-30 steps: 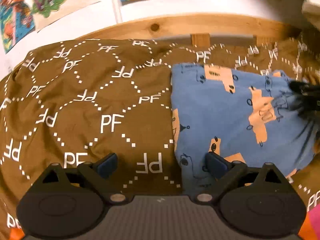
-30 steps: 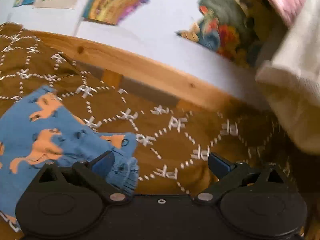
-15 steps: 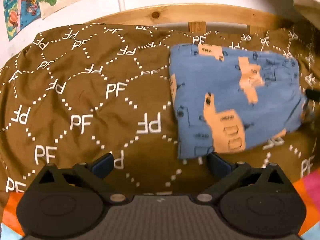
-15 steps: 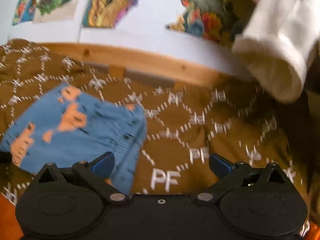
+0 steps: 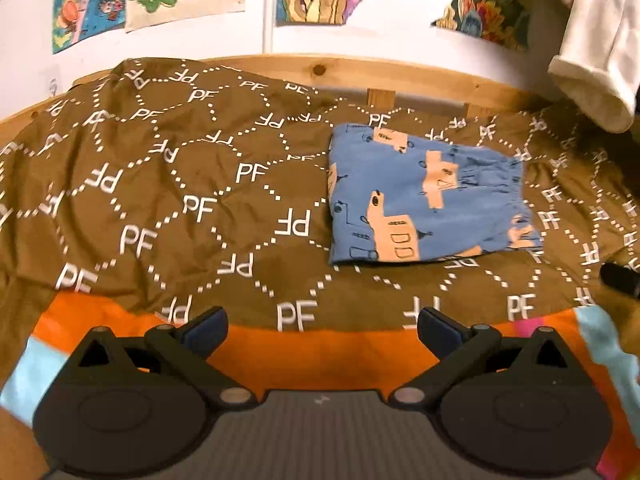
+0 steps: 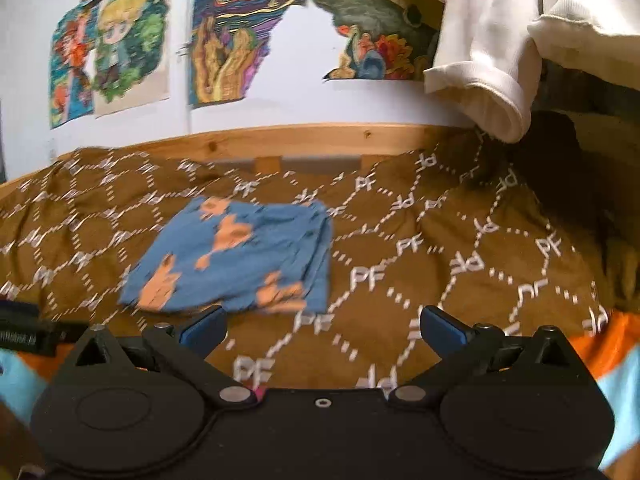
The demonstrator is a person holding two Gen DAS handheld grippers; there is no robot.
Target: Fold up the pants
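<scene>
The blue pants (image 5: 428, 200) with orange animal prints lie folded into a compact rectangle on the brown "PF" blanket (image 5: 168, 192). They also show in the right wrist view (image 6: 236, 260), left of centre. My left gripper (image 5: 322, 324) is open and empty, held back over the blanket's front edge, apart from the pants. My right gripper (image 6: 322, 326) is open and empty, just in front of the pants' near edge. A dark part of the right gripper shows at the right edge of the left wrist view (image 5: 620, 278).
A wooden bed rail (image 5: 320, 70) runs along the back below a white wall with colourful posters (image 6: 224, 32). White cloth (image 6: 488, 76) hangs at the upper right. An orange and light-blue sheet (image 5: 320, 356) borders the blanket's front edge.
Both grippers have pulled back and up from the pants. One second ago they were close over the cloth; now the whole folded rectangle lies free in view.
</scene>
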